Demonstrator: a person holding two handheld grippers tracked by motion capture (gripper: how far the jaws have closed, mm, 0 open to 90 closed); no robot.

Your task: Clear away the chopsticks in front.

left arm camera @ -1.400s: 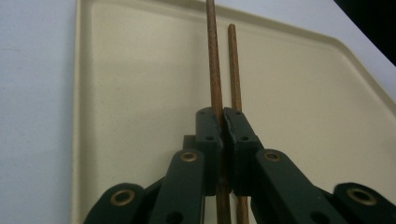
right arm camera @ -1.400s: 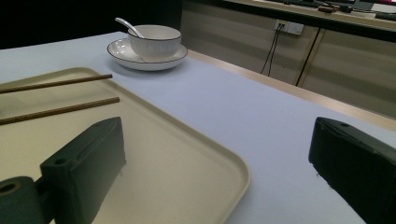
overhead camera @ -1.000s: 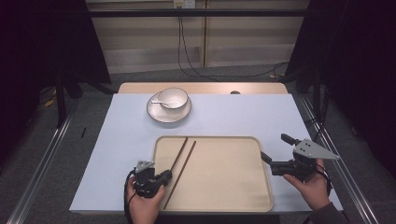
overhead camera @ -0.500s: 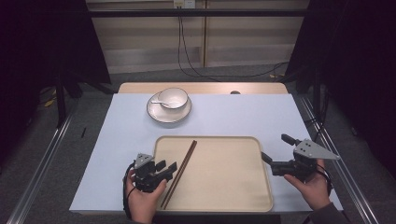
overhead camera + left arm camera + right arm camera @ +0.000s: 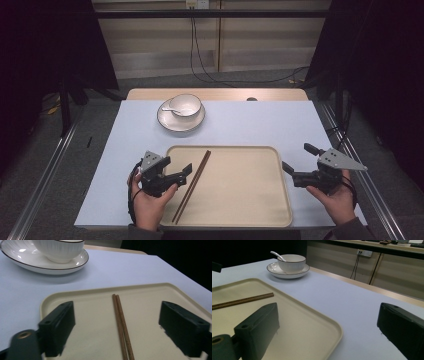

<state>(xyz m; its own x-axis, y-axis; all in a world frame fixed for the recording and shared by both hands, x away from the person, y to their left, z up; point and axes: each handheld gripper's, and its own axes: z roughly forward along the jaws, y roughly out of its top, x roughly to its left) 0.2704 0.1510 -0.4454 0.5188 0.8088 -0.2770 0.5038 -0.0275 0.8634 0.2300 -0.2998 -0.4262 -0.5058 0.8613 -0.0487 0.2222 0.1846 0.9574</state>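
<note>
A pair of brown chopsticks [image 5: 192,185] lies side by side on the left part of a beige tray [image 5: 250,200]. My left gripper [image 5: 181,176] hovers at the tray's left edge; its jaws have just been opening. In the left gripper view the chopsticks [image 5: 120,320] run along the tray [image 5: 87,305] between my left gripper's [image 5: 120,315] wide jaws, untouched by either pad. My right gripper [image 5: 295,157] is open at the tray's right edge with nothing in it. The right gripper view looks across the tray [image 5: 299,322] to the chopsticks [image 5: 242,300].
A white bowl [image 5: 186,104] with a spoon [image 5: 172,109] stands on a plate [image 5: 167,120] behind the tray, on the pale blue table cover [image 5: 260,125]. The bowl [image 5: 291,262] is far from both grippers. Cables hang behind the table.
The two chopsticks were splayed apart with the left gripper shut on their near ends. They now lie together on the tray, and the left gripper has opened and lifted slightly away.
</note>
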